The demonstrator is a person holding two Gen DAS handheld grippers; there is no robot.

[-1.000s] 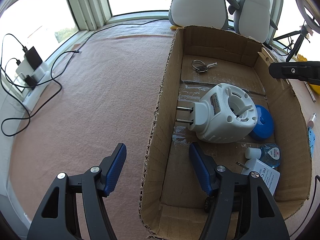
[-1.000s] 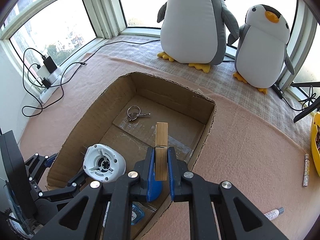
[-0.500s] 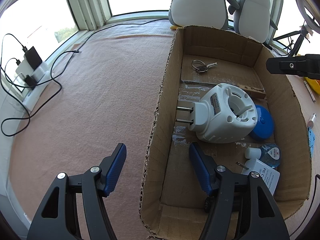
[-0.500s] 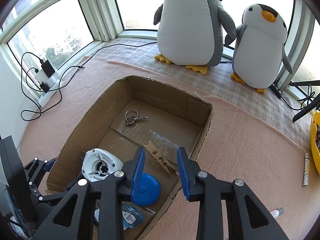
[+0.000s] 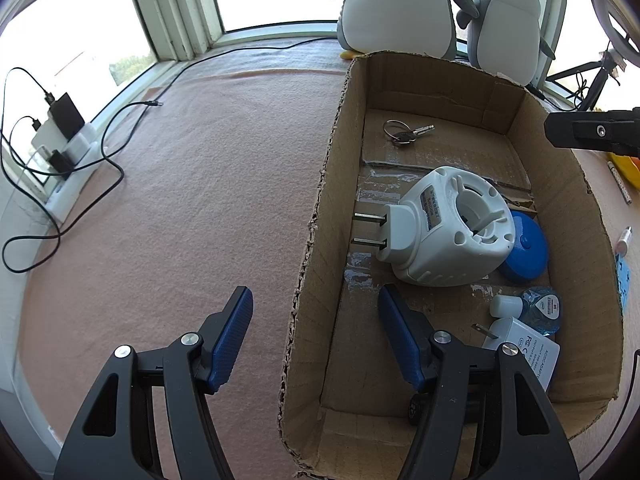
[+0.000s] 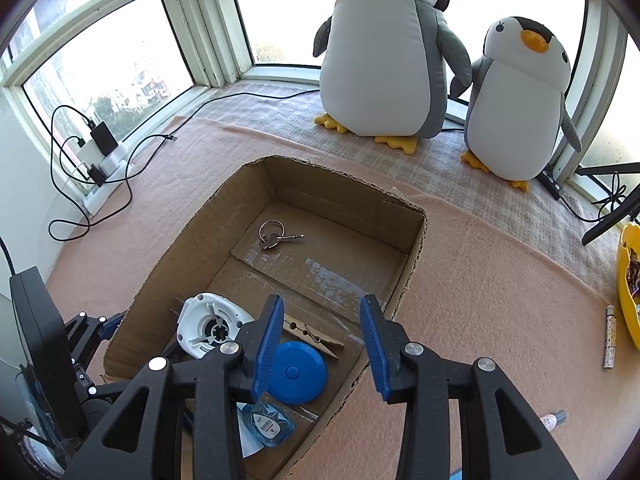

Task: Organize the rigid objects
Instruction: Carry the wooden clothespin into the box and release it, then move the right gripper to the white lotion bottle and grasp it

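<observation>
An open cardboard box (image 5: 316,216) (image 6: 416,248) sits on pink felt. Inside lie a key ring (image 5: 404,132) (image 6: 274,236), a white plug-in device (image 5: 444,226) (image 6: 210,326), a blue round disc (image 5: 526,246) (image 6: 294,372), a small blue bottle (image 5: 536,308) (image 6: 266,424), a white AC adapter (image 5: 524,350) and a wooden clothespin (image 6: 316,338), partly seen in the left wrist view (image 5: 518,200). My left gripper (image 5: 316,336) is open, straddling the box's left wall. My right gripper (image 6: 322,344) is open and empty above the box's right side, over the clothespin.
Two plush penguins (image 6: 384,52) (image 6: 520,96) stand by the window behind the box. A power strip with chargers and cables (image 5: 60,136) (image 6: 100,152) lies at left. A yellow container (image 6: 628,284), a patterned tube (image 6: 609,336) and a small tube (image 6: 554,420) lie right of the box.
My right gripper opened and let go of the clothespin, which dropped into the box beside the blue disc; the gripper then drew back. The left gripper stayed still.
</observation>
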